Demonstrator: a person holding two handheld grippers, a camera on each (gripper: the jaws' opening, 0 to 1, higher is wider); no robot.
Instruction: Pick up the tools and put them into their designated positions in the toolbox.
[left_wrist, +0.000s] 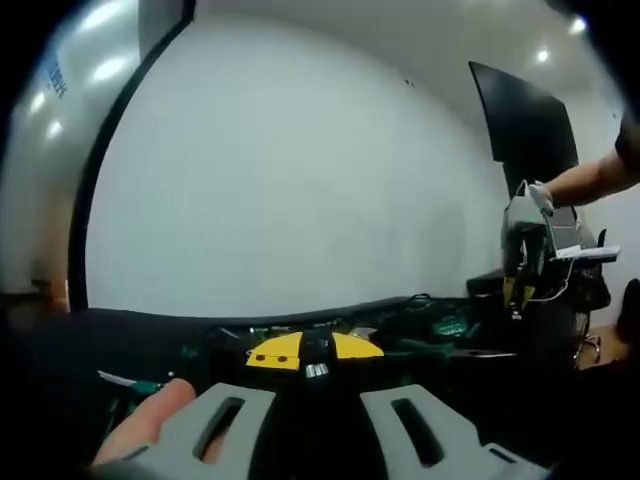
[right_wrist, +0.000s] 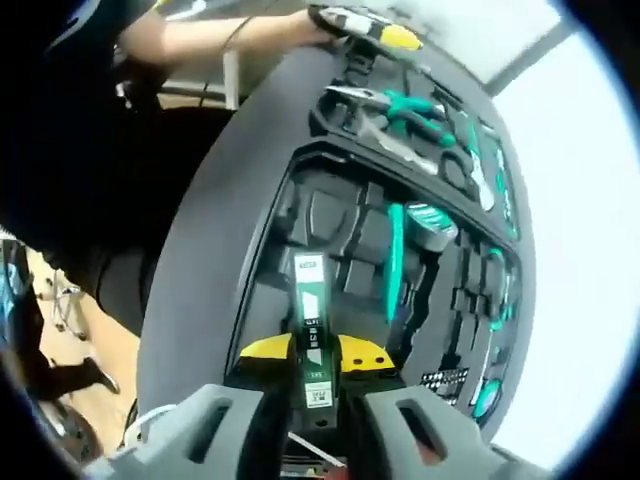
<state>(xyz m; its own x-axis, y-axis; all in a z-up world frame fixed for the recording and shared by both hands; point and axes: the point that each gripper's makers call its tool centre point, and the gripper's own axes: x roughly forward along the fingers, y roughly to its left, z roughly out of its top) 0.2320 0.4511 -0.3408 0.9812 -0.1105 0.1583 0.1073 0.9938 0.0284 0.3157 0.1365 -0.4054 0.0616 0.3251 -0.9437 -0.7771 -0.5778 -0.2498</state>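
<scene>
Black and moulded, the toolbox (right_wrist: 330, 230) lies open below the right gripper (right_wrist: 315, 425) in the right gripper view, with many shaped pockets in its foam. The grey jaws stand a little apart, and between them is a narrow tool with a white and green label (right_wrist: 311, 335); its long axis runs straight away from the camera, toward the far side of the box. I cannot tell if the jaws really press it. A yellow latch piece (right_wrist: 350, 352) sits at the near edge. Green-handled pliers (right_wrist: 405, 108) lie in the far section, their handles pointing to the right of the view.

In the left gripper view, the left gripper (left_wrist: 317, 430) has its jaws apart with nothing between them, low before the toolbox (left_wrist: 330, 345). The other gripper (left_wrist: 530, 245) hangs at the right.
</scene>
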